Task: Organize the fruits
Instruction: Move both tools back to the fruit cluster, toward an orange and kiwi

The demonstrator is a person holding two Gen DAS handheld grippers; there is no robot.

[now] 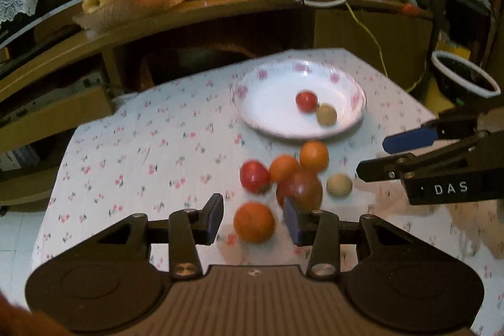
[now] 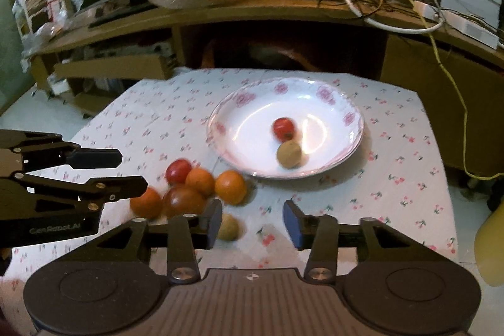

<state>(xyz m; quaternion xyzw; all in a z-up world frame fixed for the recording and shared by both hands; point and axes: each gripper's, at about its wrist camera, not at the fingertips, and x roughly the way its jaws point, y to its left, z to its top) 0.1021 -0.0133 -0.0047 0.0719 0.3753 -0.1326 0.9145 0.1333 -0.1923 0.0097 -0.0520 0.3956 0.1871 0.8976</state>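
Between the parted blue pads of the left gripper (image 1: 253, 221), jaws apart w/ nothing clamped, sits a round orange fruit (image 1: 254, 222), untouched; the right gripper (image 2: 251, 222) is likewise apart & empty, a small tan-green fruit (image 2: 229, 227) just at its 9 o'clock pad. Beyond, at 12 o'clock, five more loose fruits cluster on the cherry-print tablecloth (image 1: 141, 147), then the white pink-flowered plate (image 1: 271, 90) w/ only a small red fruit (image 1: 306, 101) & a tan one (image 1: 326, 114) inside — approx. two done, seven left.

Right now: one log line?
plate: red fruit, tan fruit | left gripper: open, empty | right gripper: open, empty
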